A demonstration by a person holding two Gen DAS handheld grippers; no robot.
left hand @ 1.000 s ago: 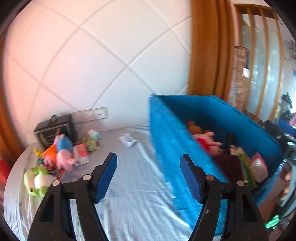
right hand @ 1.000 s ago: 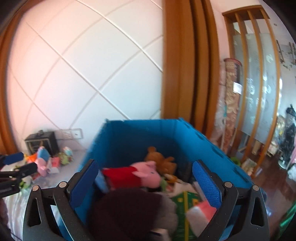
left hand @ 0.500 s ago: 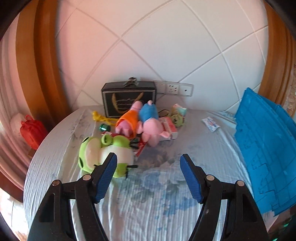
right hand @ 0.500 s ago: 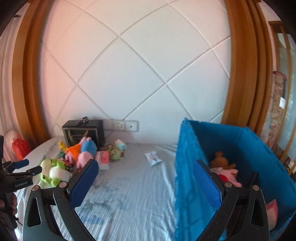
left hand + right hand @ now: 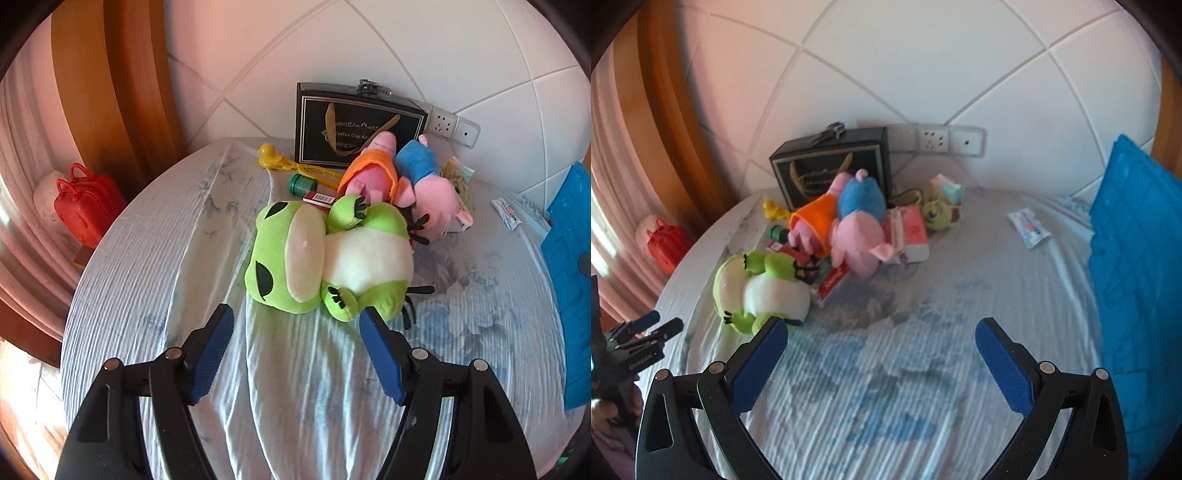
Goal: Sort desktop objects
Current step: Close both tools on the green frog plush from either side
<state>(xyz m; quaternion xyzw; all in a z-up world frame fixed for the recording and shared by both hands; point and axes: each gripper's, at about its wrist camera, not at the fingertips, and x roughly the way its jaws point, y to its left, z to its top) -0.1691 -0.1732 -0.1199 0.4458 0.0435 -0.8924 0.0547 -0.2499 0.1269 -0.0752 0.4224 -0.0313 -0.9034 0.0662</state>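
Left tool (image 5: 297,332) wide open, empty, now closer to the green frog plush (image 5: 328,258), which lies on the table (image 5: 147,277) just ahead. Right tool (image 5: 881,339) also open, empty; blue bin (image 5: 1137,266) shifted to frame's right edge.

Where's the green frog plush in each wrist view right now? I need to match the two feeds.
Left wrist: green frog plush at centre, just beyond the open left claw.
Right wrist: frog left of centre, by the right claw's left finger.
Shared landmark: black gift box at the wall.
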